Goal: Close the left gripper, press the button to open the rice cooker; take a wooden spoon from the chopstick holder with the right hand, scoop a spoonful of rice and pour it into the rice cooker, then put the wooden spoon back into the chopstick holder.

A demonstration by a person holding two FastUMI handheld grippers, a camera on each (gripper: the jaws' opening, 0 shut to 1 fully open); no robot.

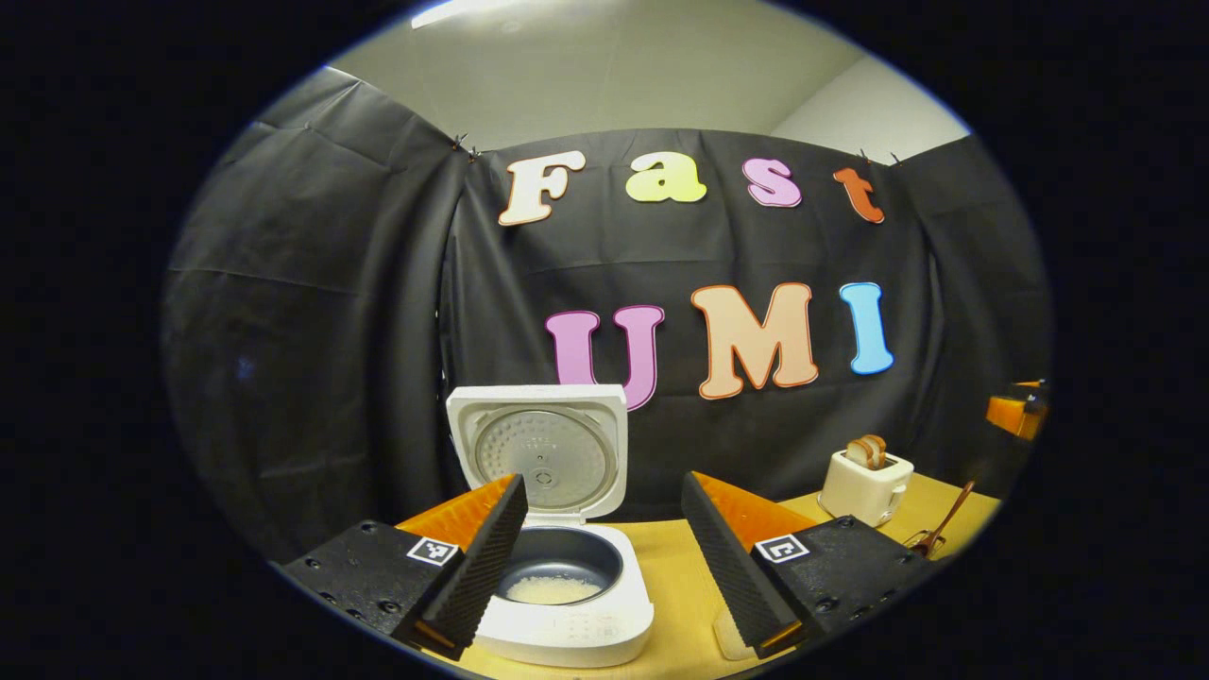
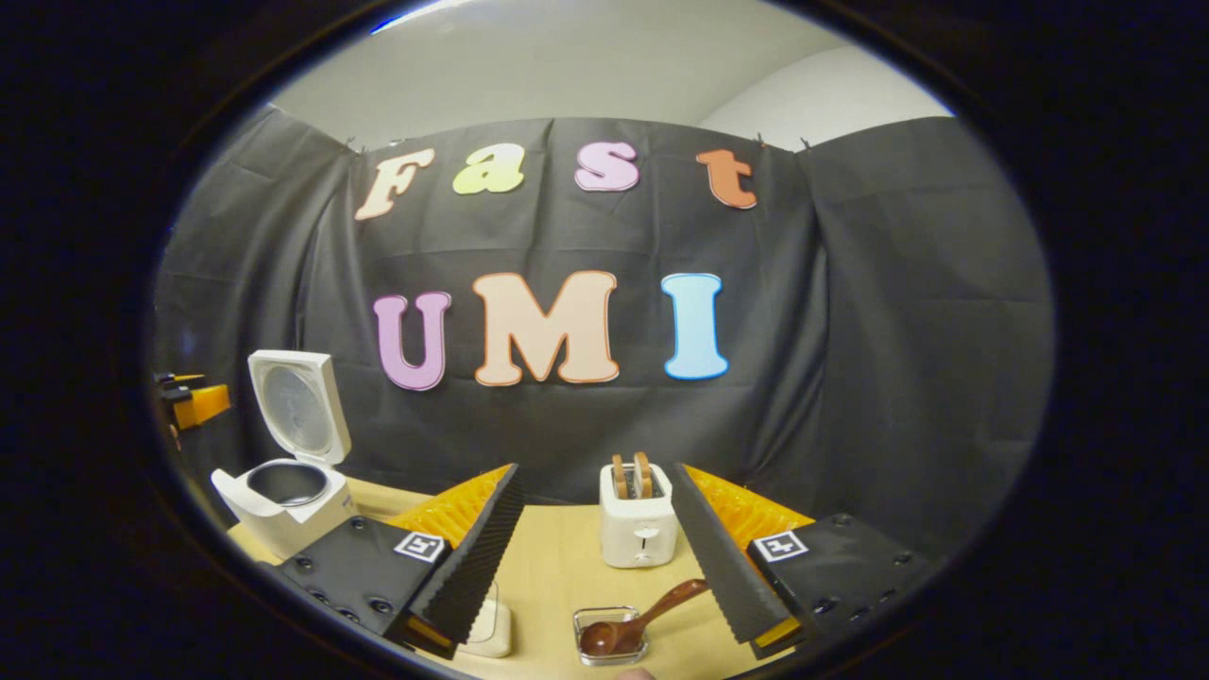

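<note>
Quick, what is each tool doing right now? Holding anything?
Left tool: open, holding nothing, above the rice cooker.
Right tool: open, holding nothing; wooden spoon lies below.

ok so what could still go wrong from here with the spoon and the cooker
1. The wooden spoon lies tilted in its wire holder, handle sticking out near the open right gripper; a careless move might knock it out.
2. The rice cooker stands lid up with rice in the pot, and the open left gripper hangs close in front; a nudge could shift it.
3. The toaster stands just behind the holder and could get bumped.
</note>
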